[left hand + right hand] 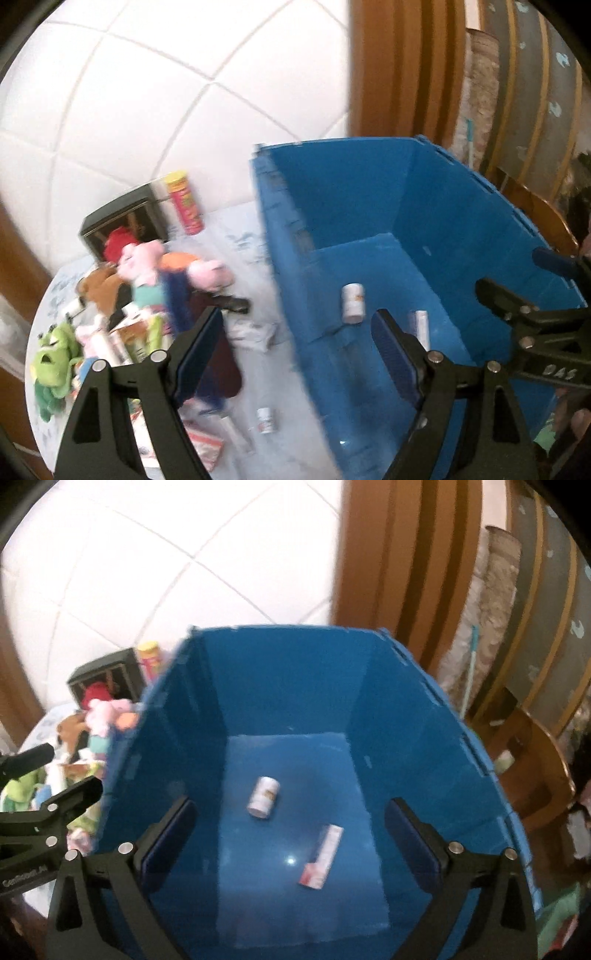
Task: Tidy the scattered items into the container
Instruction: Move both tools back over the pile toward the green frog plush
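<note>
**Item count, bin and bench**

One blue bin holding two items: one white bottle and one flat carton. On the bench: one red tube, one dark box, one green plush, one small bottle.

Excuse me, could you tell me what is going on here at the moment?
A person with a gripper in each hand is tidying scattered things into a blue crate. A small white bottle and a flat carton already lie on its floor. The right gripper is over the crate, open and empty. The left gripper, also open, is near the pile of plush toys on the table.
</note>
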A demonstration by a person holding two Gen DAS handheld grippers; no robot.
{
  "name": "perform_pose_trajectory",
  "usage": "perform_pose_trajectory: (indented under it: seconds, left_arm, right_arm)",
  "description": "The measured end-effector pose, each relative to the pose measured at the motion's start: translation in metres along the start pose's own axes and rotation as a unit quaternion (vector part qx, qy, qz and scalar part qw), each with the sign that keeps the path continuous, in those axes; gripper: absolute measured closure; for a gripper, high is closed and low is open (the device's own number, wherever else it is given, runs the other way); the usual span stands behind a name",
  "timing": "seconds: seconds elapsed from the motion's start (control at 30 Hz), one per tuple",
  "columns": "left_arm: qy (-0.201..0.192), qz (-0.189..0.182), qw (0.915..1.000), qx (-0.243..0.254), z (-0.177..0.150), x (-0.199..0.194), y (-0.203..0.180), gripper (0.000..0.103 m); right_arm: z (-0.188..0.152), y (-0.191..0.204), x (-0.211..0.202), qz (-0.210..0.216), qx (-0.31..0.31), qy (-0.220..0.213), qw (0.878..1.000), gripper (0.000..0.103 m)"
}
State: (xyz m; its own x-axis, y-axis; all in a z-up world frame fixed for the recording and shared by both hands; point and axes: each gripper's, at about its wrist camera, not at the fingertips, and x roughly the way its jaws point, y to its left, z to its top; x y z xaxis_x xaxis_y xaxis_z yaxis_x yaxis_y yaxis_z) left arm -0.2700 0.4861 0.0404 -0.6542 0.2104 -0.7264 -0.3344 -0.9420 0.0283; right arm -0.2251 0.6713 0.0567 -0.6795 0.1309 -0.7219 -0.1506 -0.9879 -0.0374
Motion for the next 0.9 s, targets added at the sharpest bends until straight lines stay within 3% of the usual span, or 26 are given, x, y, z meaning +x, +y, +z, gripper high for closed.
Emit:
perform_pose_trajectory:
  seconds: [0.23,0.5,0.73,0.9]
  left_arm:
    - [-0.011,0.017,0.9994,-0.026,-0.049,-0.029,0.081,0.021]
    - [0.008,0.039,0.9974,-0.060,-0.123,-0.046,0.200,0.021]
    - [0.039,0.064,0.9931,-0.090,-0.186,-0.053,0.301,0.021]
    - [0.057,0.090,0.9865,-0.124,-0.220,-0.054,0.362,0.021]
  right_arm:
    - [-0.014,0.076,-0.024,0.034,-0.008,-0.028,0.999,0.000]
    - [-0.040,0.189,-0.043,0.079,-0.015,-0.056,0.995,0.000]
    - [-0.072,0.295,-0.025,0.104,-0.022,-0.018,0.994,0.000]
    - [-0.093,0.345,-0.002,0.119,-0.027,0.019,0.992,0.000]
